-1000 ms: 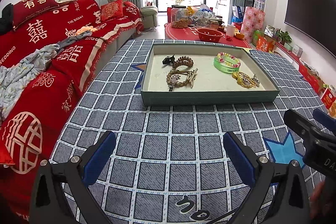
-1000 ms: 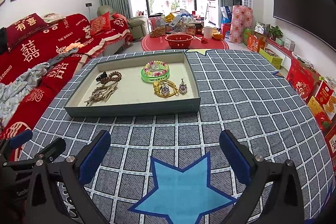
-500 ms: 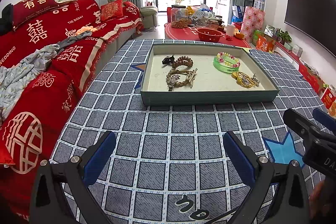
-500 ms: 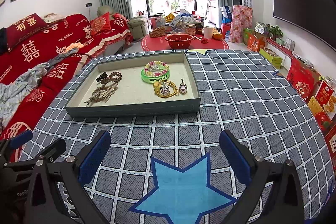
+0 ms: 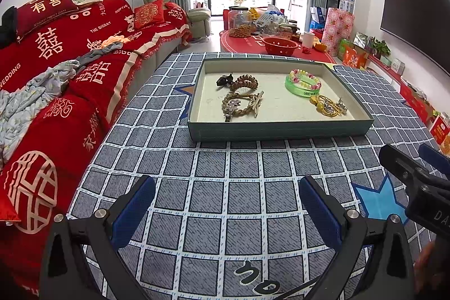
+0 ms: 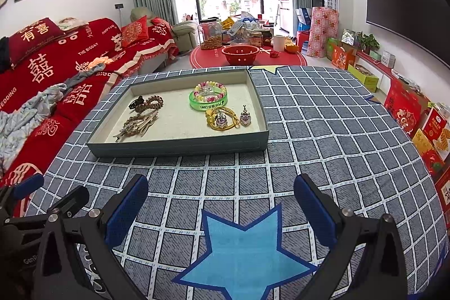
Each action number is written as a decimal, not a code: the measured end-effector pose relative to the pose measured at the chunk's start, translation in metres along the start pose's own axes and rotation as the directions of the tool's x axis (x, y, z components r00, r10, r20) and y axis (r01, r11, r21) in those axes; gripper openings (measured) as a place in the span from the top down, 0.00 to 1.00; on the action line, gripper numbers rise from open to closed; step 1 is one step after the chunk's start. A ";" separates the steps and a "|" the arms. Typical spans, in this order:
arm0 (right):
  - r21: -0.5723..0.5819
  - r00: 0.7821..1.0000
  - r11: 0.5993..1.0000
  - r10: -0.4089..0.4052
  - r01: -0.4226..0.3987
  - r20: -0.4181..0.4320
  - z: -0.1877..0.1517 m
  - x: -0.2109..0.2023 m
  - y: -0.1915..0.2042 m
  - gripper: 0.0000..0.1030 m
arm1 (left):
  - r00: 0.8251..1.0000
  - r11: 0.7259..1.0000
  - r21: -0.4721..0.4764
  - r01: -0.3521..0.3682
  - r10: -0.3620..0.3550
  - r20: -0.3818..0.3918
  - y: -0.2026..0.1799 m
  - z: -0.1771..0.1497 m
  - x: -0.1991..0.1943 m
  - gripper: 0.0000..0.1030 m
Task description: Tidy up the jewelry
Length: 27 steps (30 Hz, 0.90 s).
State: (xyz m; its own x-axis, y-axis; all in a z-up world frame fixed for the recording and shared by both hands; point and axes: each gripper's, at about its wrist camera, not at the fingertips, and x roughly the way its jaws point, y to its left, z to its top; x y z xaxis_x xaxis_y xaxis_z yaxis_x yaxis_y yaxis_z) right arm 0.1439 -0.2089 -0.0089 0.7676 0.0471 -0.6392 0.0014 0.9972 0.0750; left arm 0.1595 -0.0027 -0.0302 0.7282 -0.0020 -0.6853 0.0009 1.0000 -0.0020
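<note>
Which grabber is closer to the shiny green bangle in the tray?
Probably the right gripper. The translucent green bangle lies almost straight ahead of its open fingers, while from the open left gripper it lies off toward the right of the grey-green tray.

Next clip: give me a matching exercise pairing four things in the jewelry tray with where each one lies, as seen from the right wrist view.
Things:
1. black hair claw
2. green bangle
3. heart pendant
4. braided cord

Places in the tray:
A. near right, beside the yellow cord
B. near left
C. far left corner area
D. far middle, with a beaded bracelet on it

Pairs: 1-C, 2-D, 3-A, 4-B
</note>
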 end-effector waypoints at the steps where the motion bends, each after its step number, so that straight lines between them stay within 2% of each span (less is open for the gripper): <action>1: 0.000 1.000 1.000 0.000 0.000 0.000 0.000 0.000 0.000 0.00 | 1.000 1.000 0.000 0.000 0.000 0.000 0.000 0.000 0.000 0.00; 27: 0.000 1.000 1.000 0.002 -0.002 -0.001 0.001 -0.001 0.000 0.00 | 1.000 1.000 0.008 -0.002 0.002 -0.003 -0.004 -0.001 0.001 0.00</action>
State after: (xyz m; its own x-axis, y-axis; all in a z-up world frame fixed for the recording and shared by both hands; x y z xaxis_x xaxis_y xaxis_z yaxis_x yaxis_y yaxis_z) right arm 0.1438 -0.2089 -0.0079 0.7672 0.0495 -0.6395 -0.0002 0.9970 0.0769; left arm 0.1594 -0.0068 -0.0311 0.7261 0.0005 -0.6876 0.0047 1.0000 0.0056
